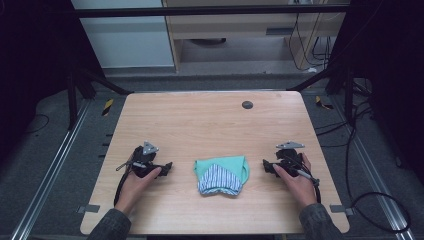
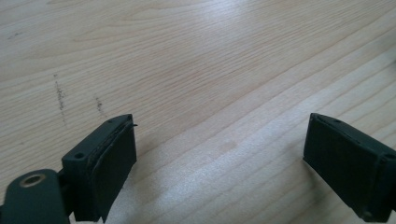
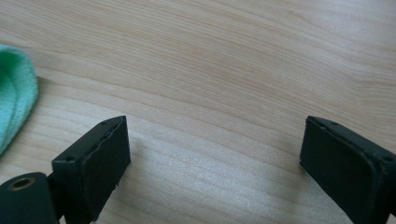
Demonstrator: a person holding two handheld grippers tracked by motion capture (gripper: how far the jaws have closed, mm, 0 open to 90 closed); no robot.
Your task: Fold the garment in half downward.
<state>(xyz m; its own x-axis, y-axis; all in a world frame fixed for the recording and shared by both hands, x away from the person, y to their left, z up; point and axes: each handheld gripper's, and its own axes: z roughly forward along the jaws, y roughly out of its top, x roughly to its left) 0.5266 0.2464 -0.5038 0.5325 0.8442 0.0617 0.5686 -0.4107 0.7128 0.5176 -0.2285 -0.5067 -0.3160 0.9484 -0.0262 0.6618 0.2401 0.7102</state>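
A folded green cloth with a blue-and-white striped part (image 1: 221, 175) lies on the wooden table (image 1: 200, 125) near its front middle. My left gripper (image 1: 167, 167) rests on the table to the left of the cloth, a hand around it, jaws wide open over bare wood (image 2: 219, 135). On the other side, my right gripper (image 1: 266, 166) sits just right of the cloth, also hand-held and open (image 3: 215, 140). In the right gripper view the cloth's green edge (image 3: 16, 93) shows at the far left. Nothing is between either pair of jaws.
A small dark round disc (image 1: 247, 104) is set in the table near its far edge. Black frame legs and cables (image 1: 350, 130) stand around the table on the grey floor. Faint pencil-like marks (image 2: 60, 95) show on the wood.
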